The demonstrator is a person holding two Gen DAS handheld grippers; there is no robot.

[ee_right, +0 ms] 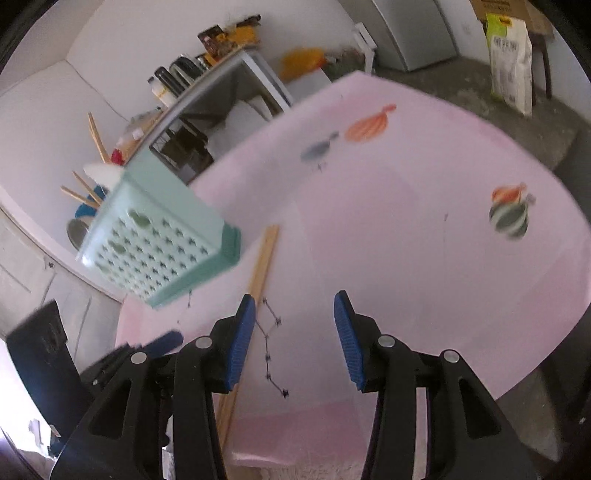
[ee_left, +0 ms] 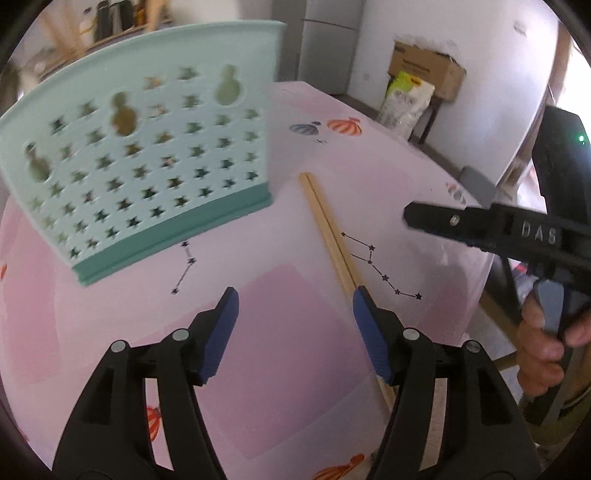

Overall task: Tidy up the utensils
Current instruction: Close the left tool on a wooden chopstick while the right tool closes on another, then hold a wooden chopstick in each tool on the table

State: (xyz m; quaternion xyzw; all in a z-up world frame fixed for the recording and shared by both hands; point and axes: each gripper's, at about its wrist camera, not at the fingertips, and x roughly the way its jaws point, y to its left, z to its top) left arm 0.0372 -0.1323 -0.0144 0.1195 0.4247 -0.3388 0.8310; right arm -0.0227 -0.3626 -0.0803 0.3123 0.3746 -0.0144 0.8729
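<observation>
A pair of wooden chopsticks [ee_left: 327,229] lies on the pink tablecloth [ee_left: 288,332], also in the right wrist view [ee_right: 263,258]. A mint-green utensil holder [ee_left: 147,147] with star-shaped holes stands to their left; it also shows in the right wrist view [ee_right: 159,240], with chopsticks and utensils sticking out of its top. My left gripper [ee_left: 295,302] is open and empty above the cloth, its right finger over the chopsticks' near part. My right gripper [ee_right: 294,306] is open and empty, its left finger beside the chopsticks. Its black body [ee_left: 498,229] shows at the right in the left wrist view.
The table edge [ee_left: 480,206] runs along the right. Beyond it stand a cardboard box [ee_left: 424,66] and a white bag [ee_left: 406,103]. A shelf with bottles [ee_right: 177,81] stands behind the table. A fridge [ee_right: 413,33] stands at the back.
</observation>
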